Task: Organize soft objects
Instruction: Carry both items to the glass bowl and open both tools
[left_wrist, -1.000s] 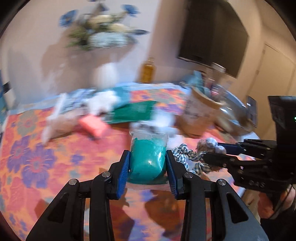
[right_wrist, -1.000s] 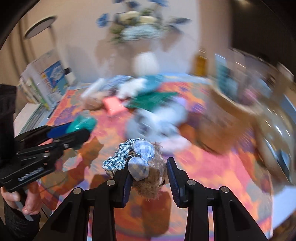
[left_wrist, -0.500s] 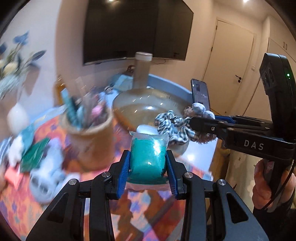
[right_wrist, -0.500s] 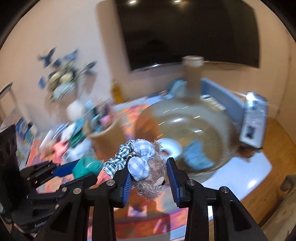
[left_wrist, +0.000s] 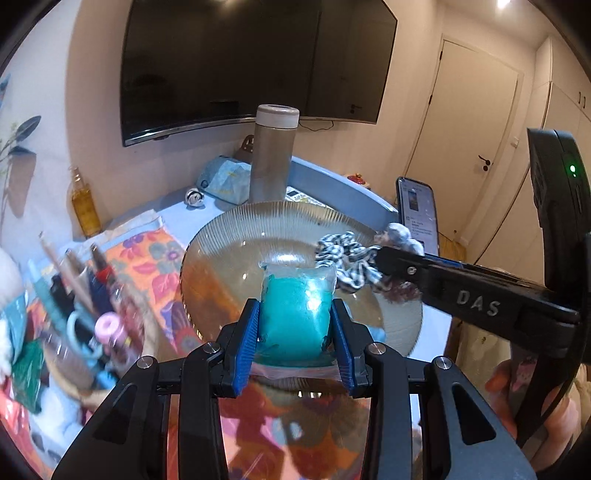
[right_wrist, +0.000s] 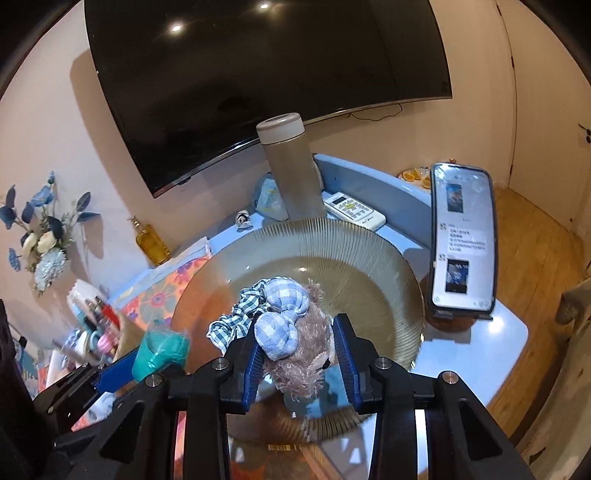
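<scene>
Setting: a home living room. Evidence: a large curved television (right_wrist: 266, 74) was mounted on a plain wall; a panelled interior door (left_wrist: 476, 147) stood to one side; wooden flooring (right_wrist: 535, 251) showed beyond the table. Domestic clutter included a remote control (right_wrist: 354, 212), artificial flowers (right_wrist: 40, 236) and a floral tablecloth (left_wrist: 147, 258).
</scene>
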